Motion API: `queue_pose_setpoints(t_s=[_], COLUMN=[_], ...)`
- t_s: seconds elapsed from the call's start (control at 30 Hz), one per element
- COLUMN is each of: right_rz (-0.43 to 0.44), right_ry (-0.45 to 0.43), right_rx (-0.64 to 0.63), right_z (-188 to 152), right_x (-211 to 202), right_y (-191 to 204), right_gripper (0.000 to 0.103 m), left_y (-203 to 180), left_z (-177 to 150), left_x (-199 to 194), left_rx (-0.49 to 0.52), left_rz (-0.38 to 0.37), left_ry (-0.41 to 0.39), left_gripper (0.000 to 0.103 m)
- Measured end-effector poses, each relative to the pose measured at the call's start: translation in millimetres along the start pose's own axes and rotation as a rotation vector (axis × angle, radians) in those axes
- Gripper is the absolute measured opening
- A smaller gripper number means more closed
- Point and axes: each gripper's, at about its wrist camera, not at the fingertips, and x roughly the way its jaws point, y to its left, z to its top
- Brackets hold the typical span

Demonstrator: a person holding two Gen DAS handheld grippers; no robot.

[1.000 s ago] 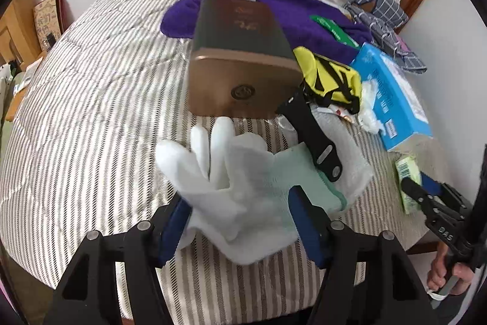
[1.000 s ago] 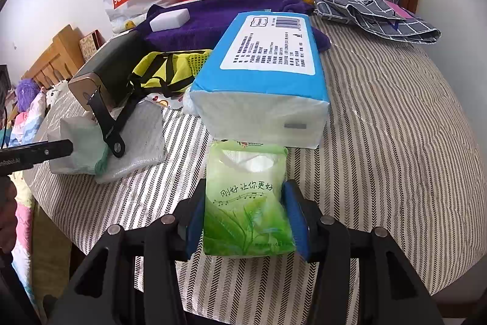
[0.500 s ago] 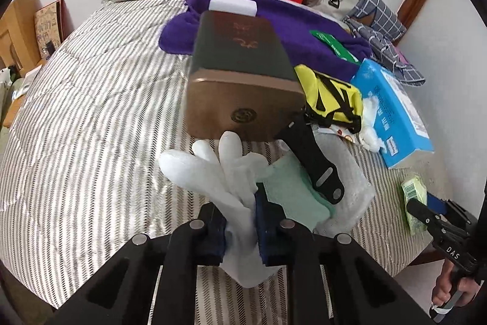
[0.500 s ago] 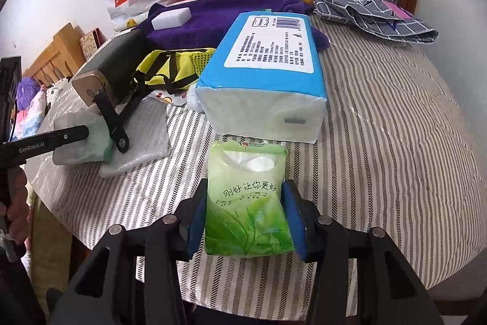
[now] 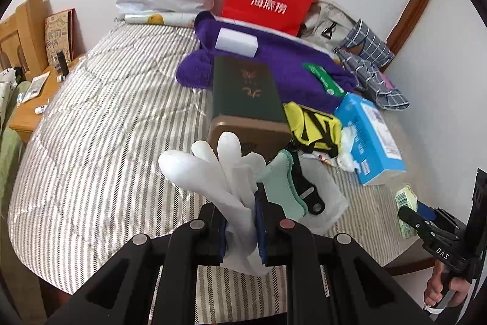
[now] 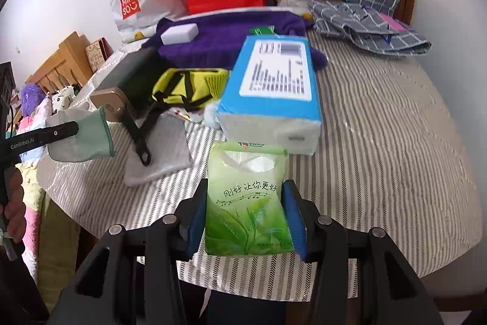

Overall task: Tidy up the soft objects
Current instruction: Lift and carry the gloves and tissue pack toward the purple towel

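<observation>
Striped bedding (image 5: 100,124) is seen below the left gripper (image 5: 240,221), whose jaws are clamped on a white glove (image 5: 219,172) (raised off the bed). Right view: a green tissue pack (image 6: 248,200) is bracketed by the right gripper (image 6: 246,218); whether it is pinched cannot be told.

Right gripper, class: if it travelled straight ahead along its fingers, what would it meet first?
The right gripper, closed on the green tissue packet, would probably reach the large blue-and-white tissue pack first; depth is uncertain.
</observation>
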Motion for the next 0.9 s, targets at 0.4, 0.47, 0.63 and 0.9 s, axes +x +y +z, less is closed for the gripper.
queue_pose_setpoints(t_s=[0.4,0.47,0.63,0.9], right_rz=[-0.007,-0.008,-0.013,-0.002], right_ry=[-0.07,-0.086,-0.12,-0.153], right_rx=[-0.015,-0.026,-0.034,-0.009], right_z=[15,18,25,46], right_x=[-41,-48,-65,-76], right_y=[9,11,12,9], right_gripper=[0.047,0.047,0.047,0.047], left_y=[-8,-9,-13,-18], left_z=[15,17,24,44], left_x=[-43,-48,-60,-69], left_rx=[0.009,0.006,0.011,0.025], left_rz=[-0.012,-0.019,-0.027,-0.019], left_ry=[-0.089,-0.1,-0.123,-0.137], left_gripper=[0.015,0.015,0.015,0.015])
